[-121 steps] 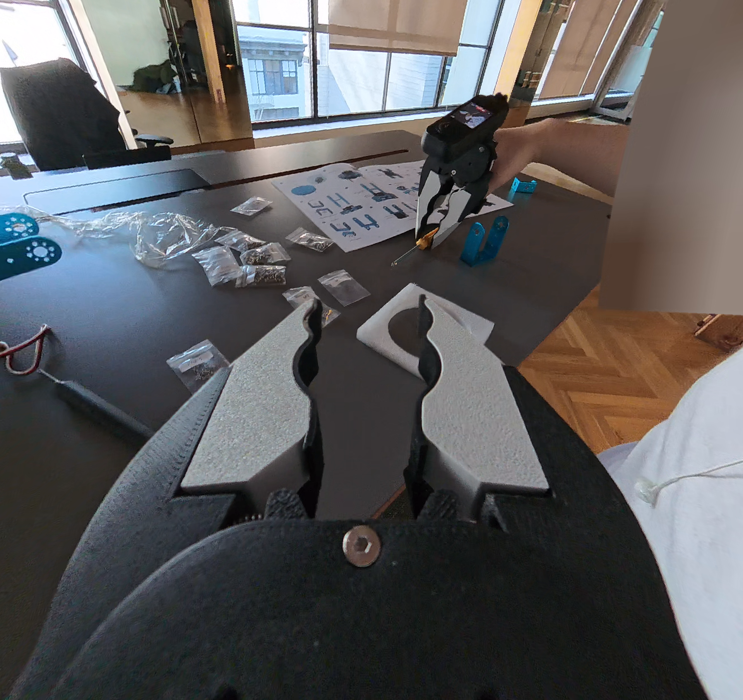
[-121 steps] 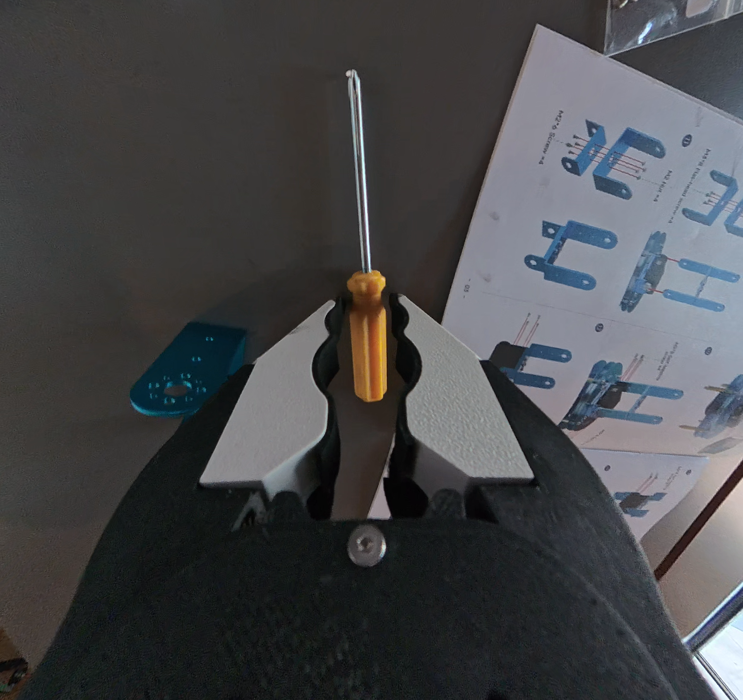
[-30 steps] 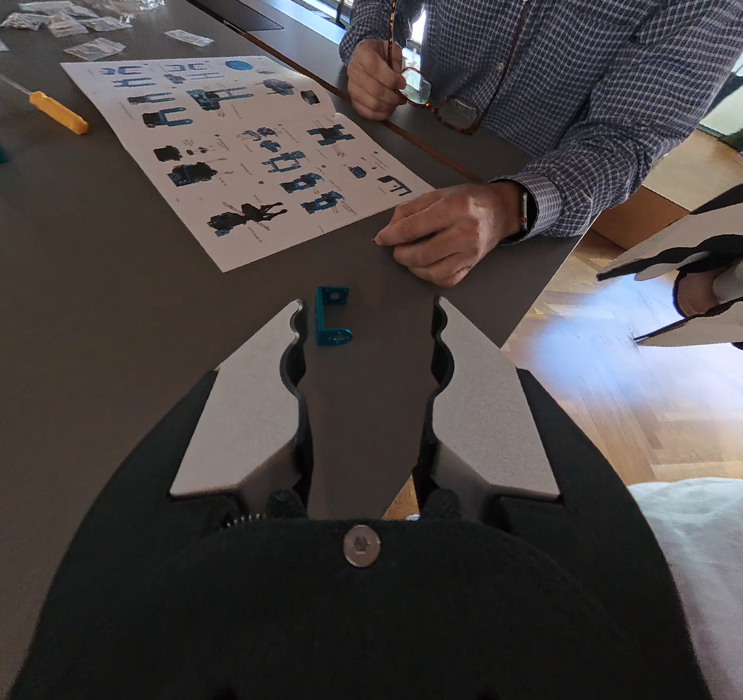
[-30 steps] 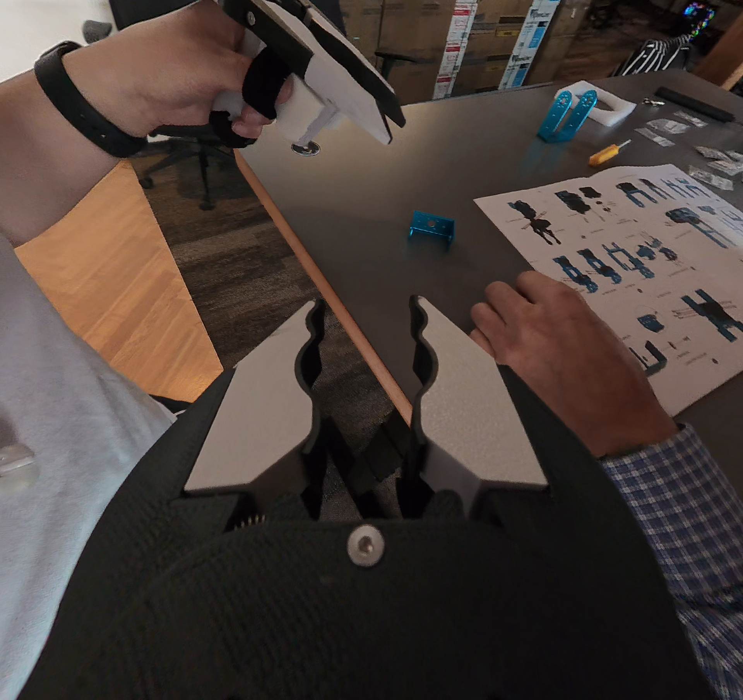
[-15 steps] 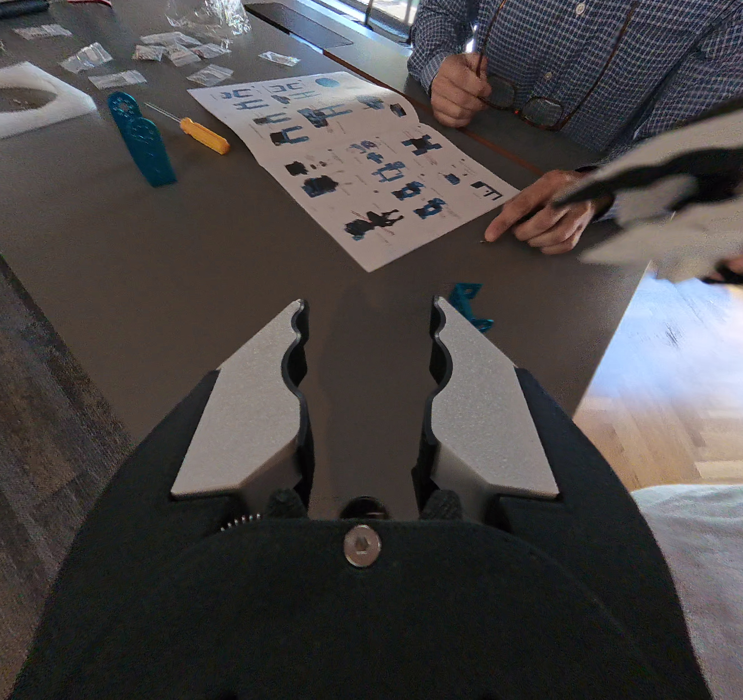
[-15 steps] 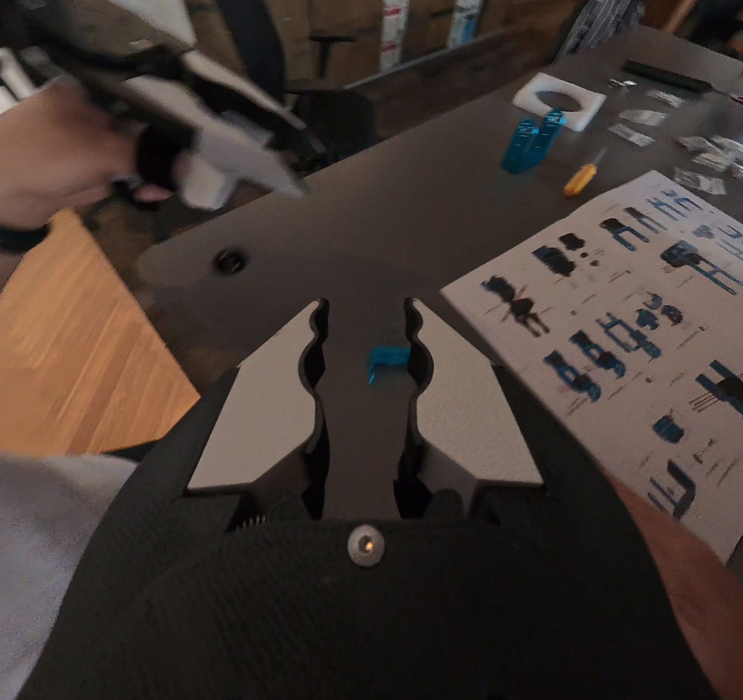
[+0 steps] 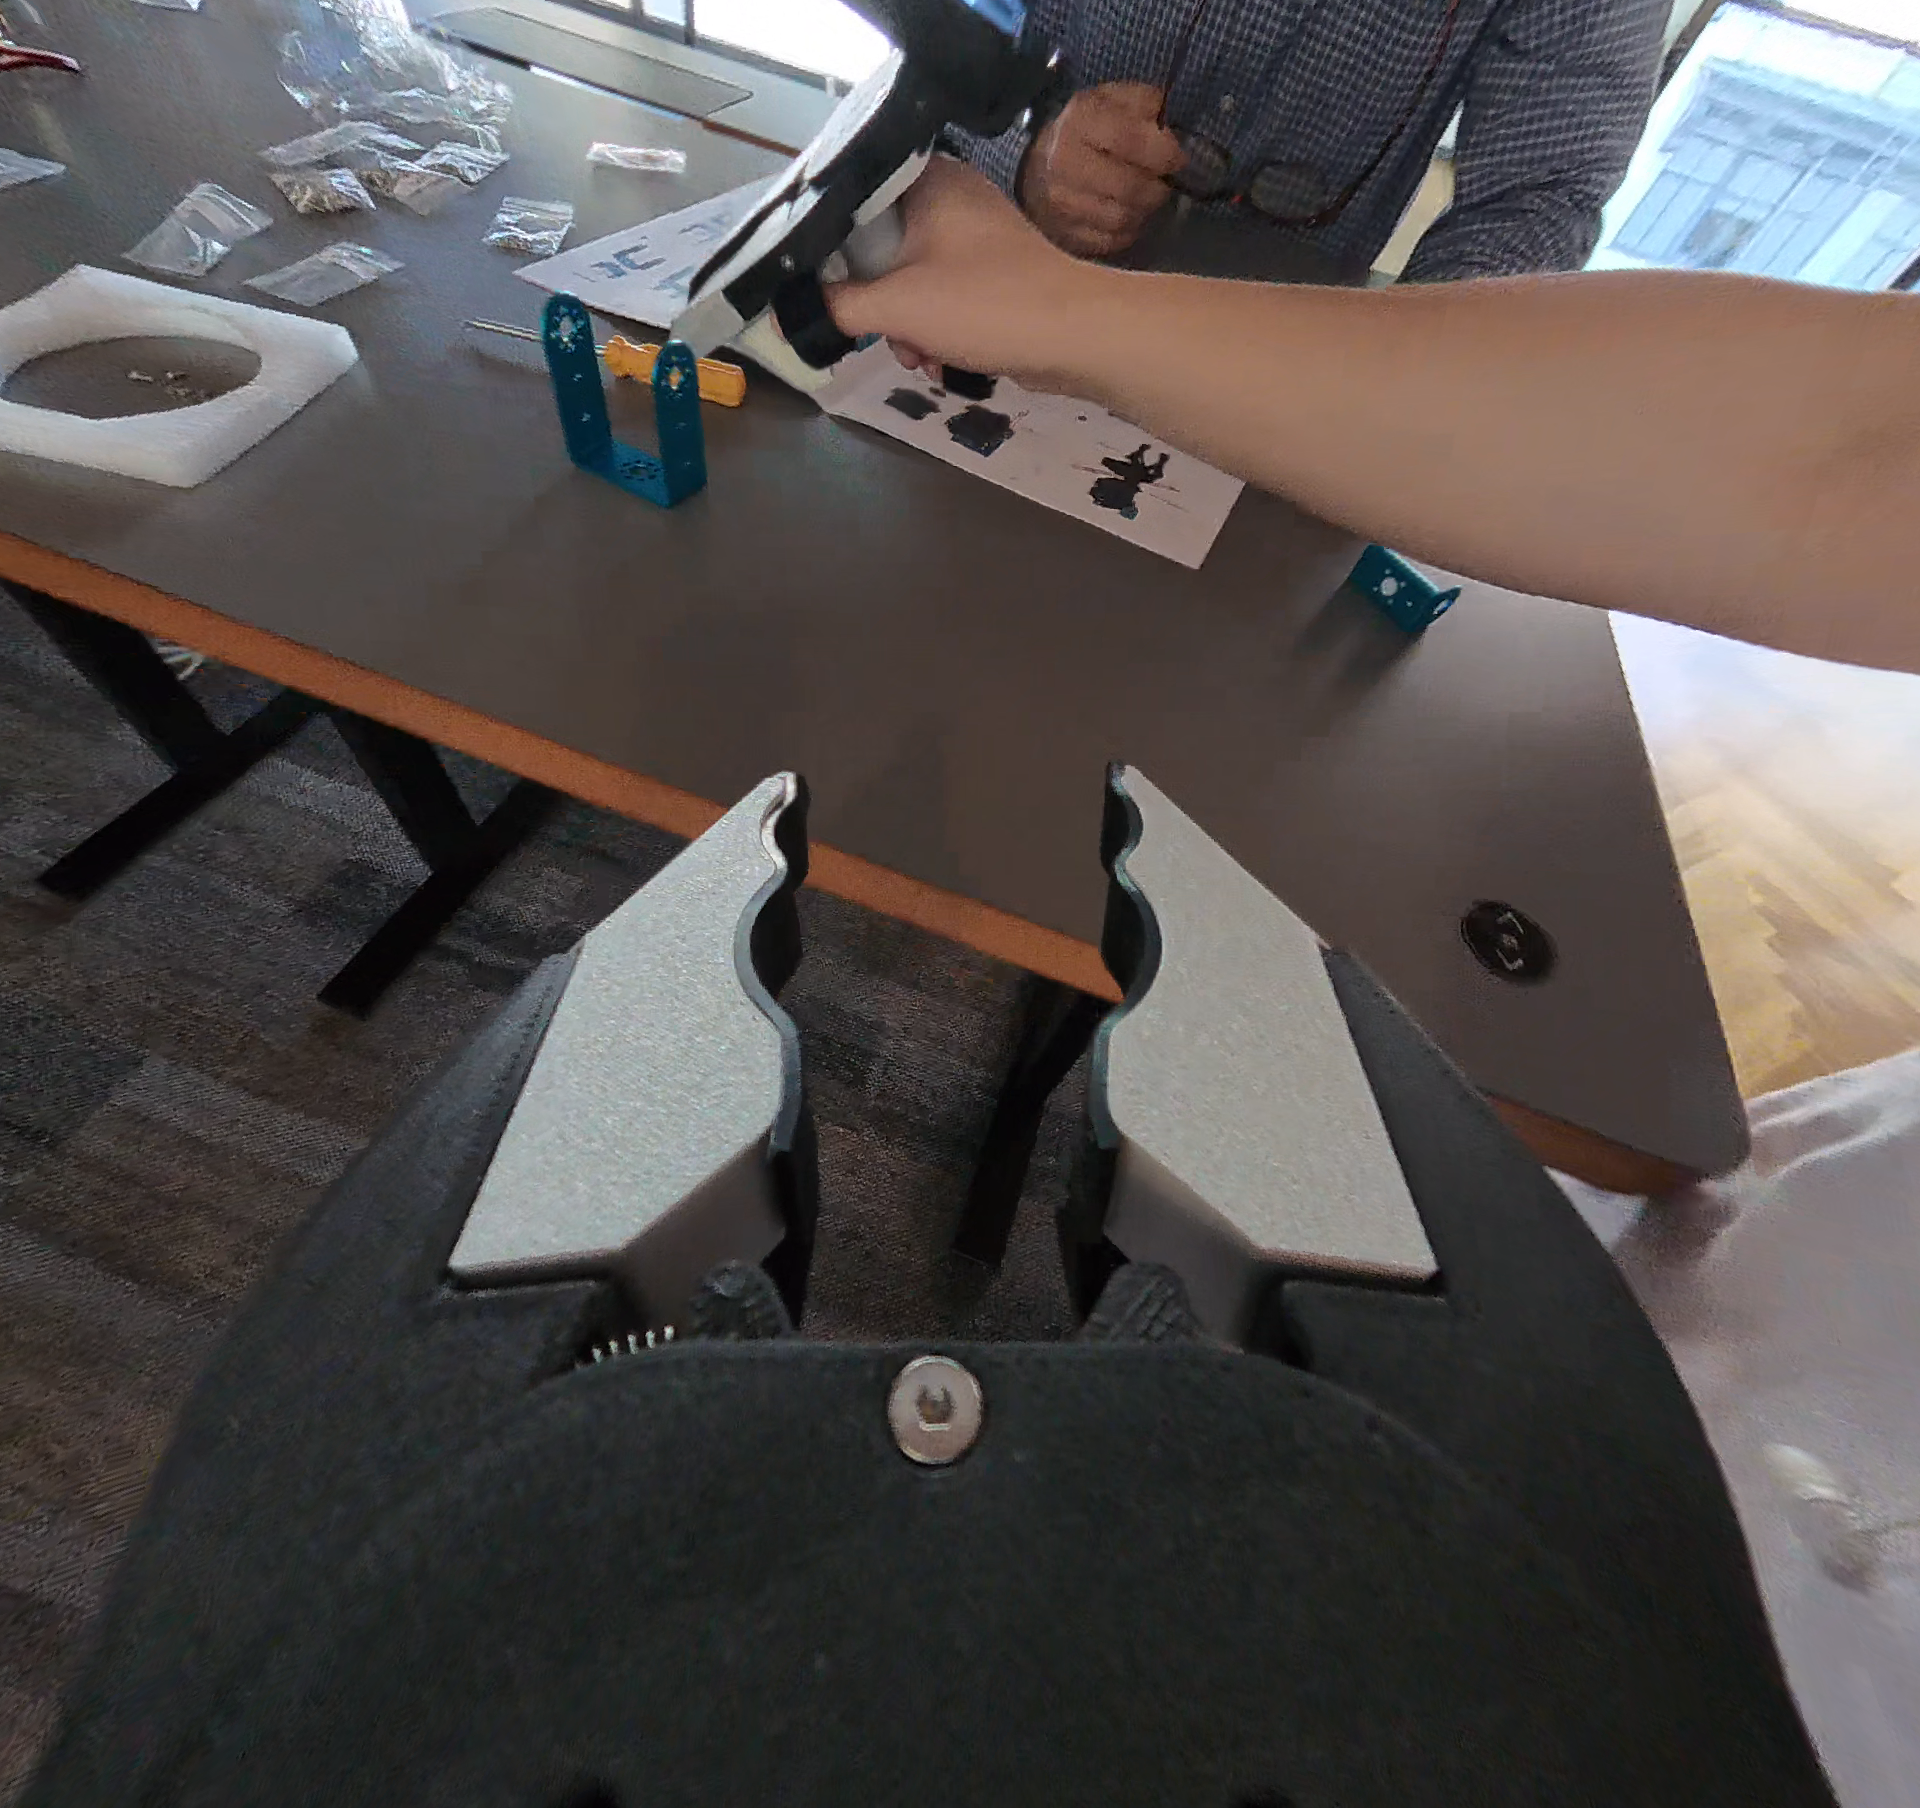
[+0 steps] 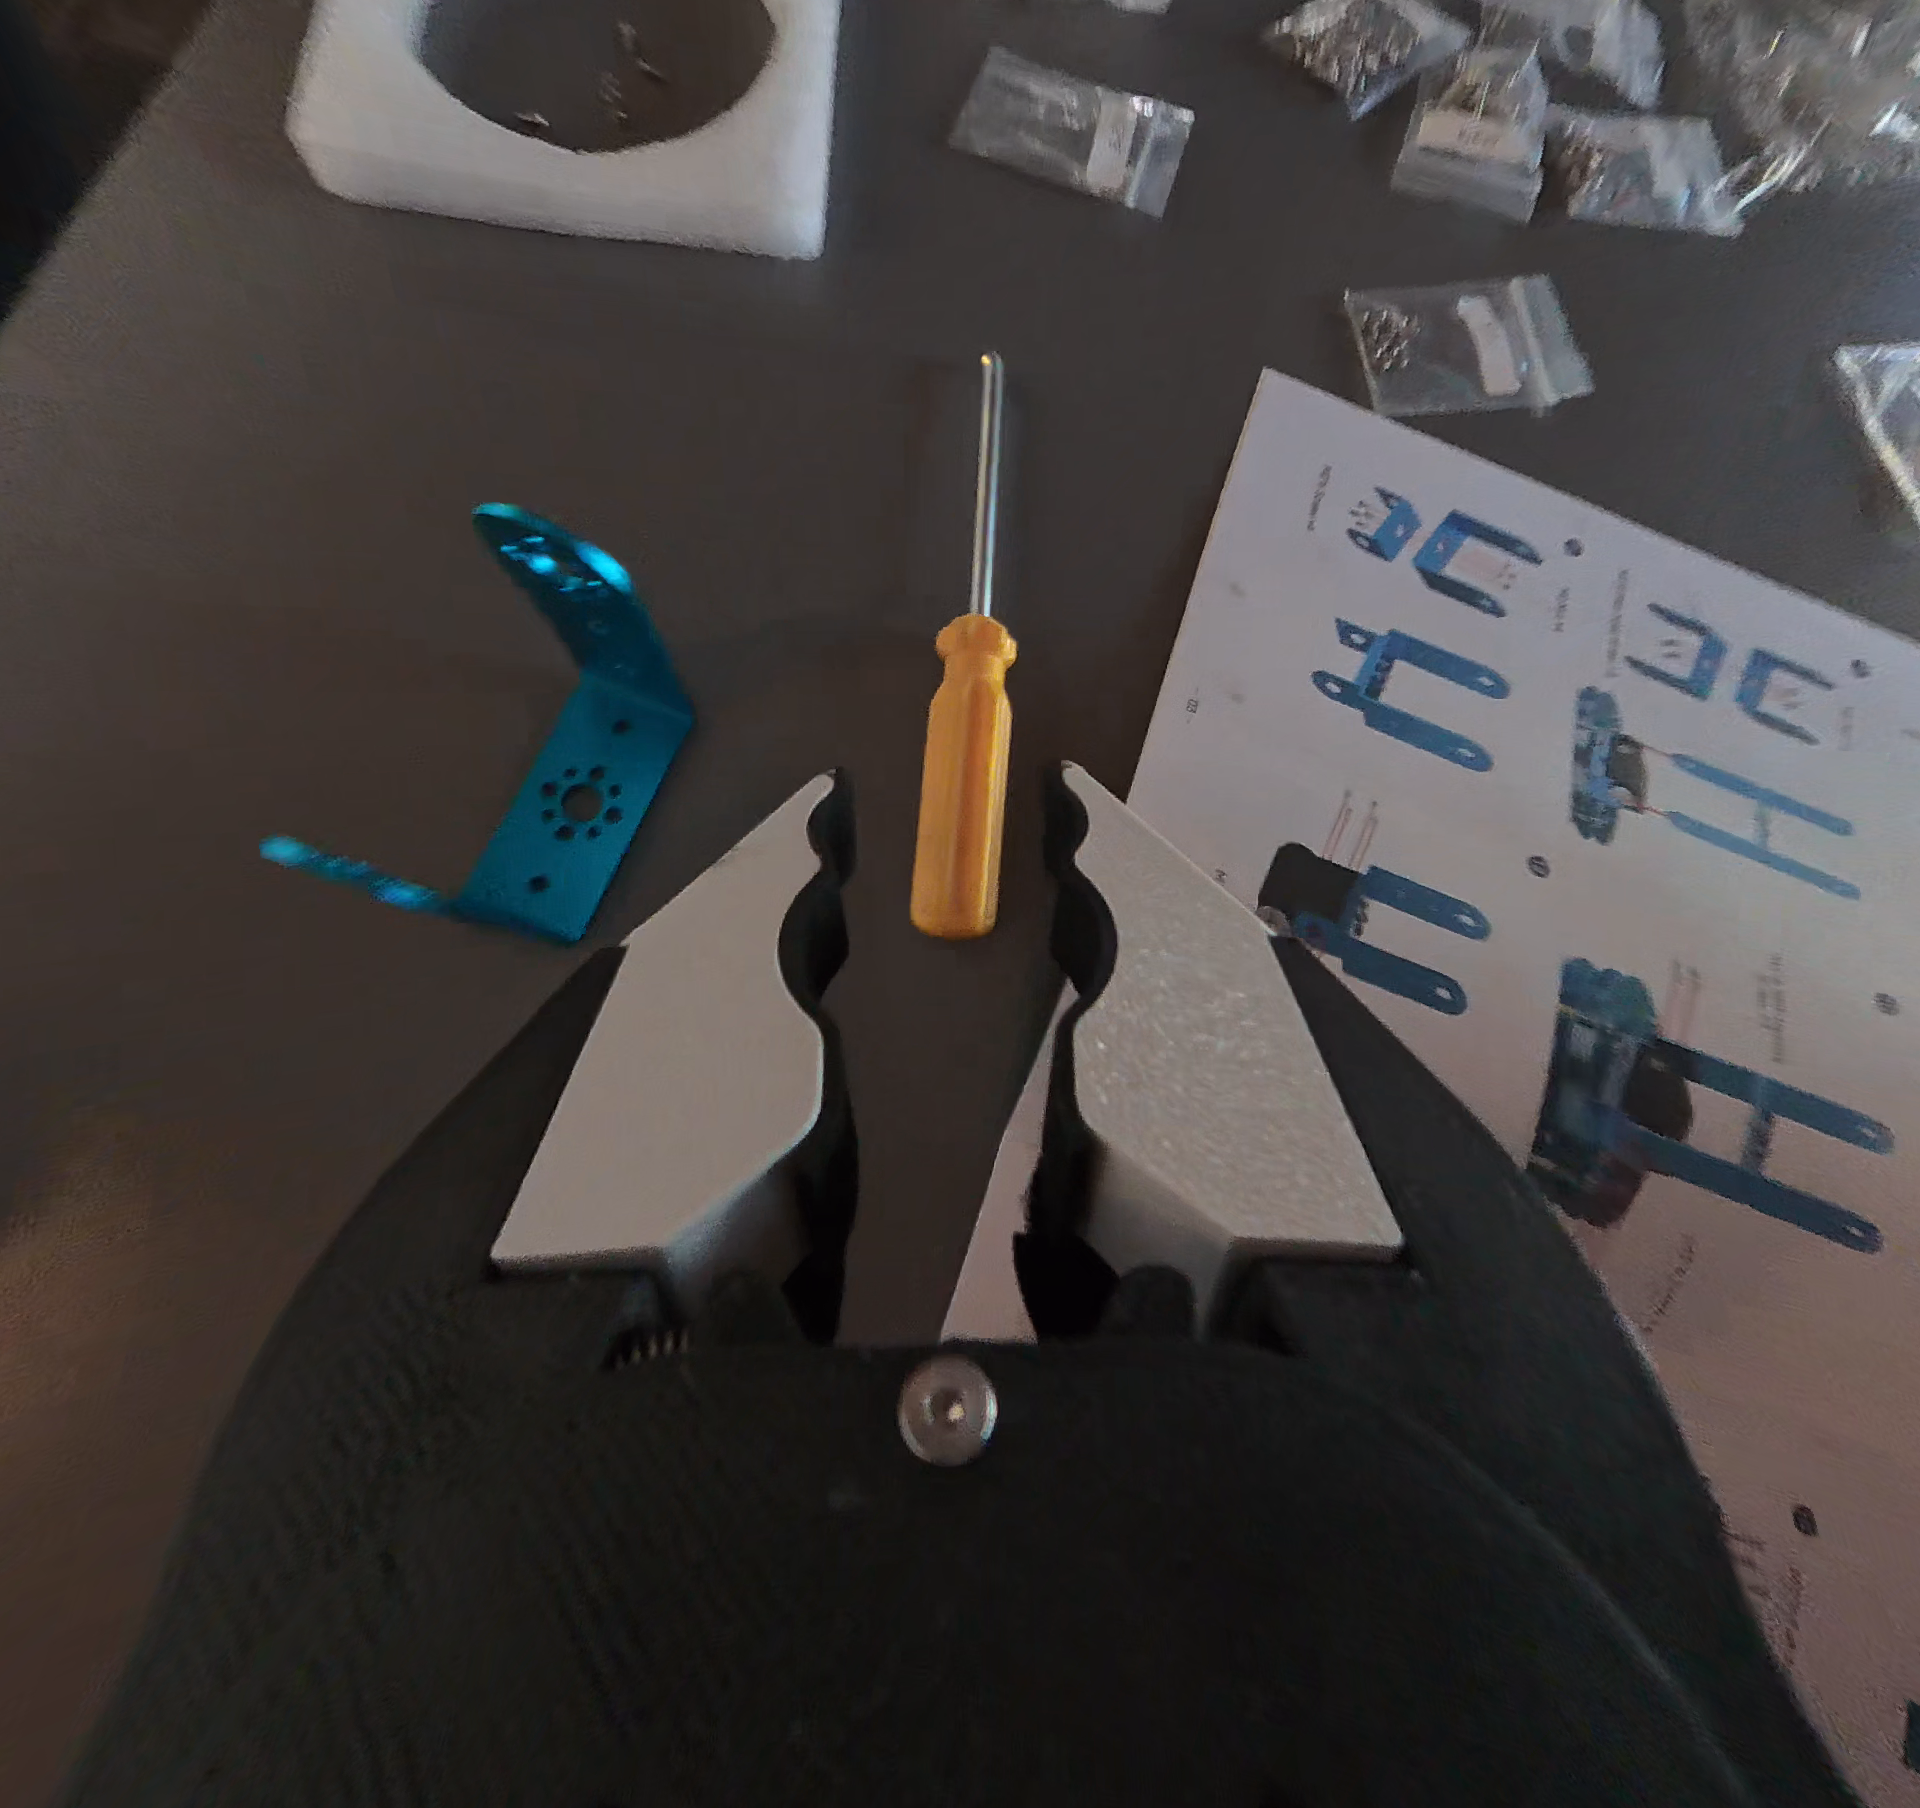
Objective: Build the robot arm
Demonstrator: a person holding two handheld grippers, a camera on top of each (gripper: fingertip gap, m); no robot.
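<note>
My right gripper (image 8: pixel 945 787) is open and hovers over a yellow-handled screwdriver (image 8: pixel 964 771) that lies on the dark table (image 8: pixel 260 387); the handle's end lies between the fingertips, apart from them. A blue U-shaped bracket (image 8: pixel 566 750) stands just left of it. In the left wrist view the right gripper (image 7: pixel 717 314) points down at the screwdriver (image 7: pixel 675 374) behind the bracket (image 7: pixel 623 408). My left gripper (image 7: pixel 951 787) is open and empty, held off the table's near edge above the carpet. A small blue bracket (image 7: pixel 1401 592) lies at the table's right.
A white foam block with a round hole (image 8: pixel 582 65) and several small clear bags of hardware (image 8: pixel 1455 96) lie farther out. A printed instruction sheet (image 8: pixel 1558 823) lies on the right. A person in a checked shirt (image 7: pixel 1351 44) sits across the table. My right fingertips sit around 35 cm from my left ones. The blue U-shaped bracket (image 8: pixel 566 750) lies some 6 cm from my right tips, 30 cm from my left tips. The left camera catches it too, in the left wrist view (image 7: pixel 613 469).
My right gripper has swung from the small bracket over to the screwdriver, still open. My left gripper has drawn back off the table's edge and stays open.
</note>
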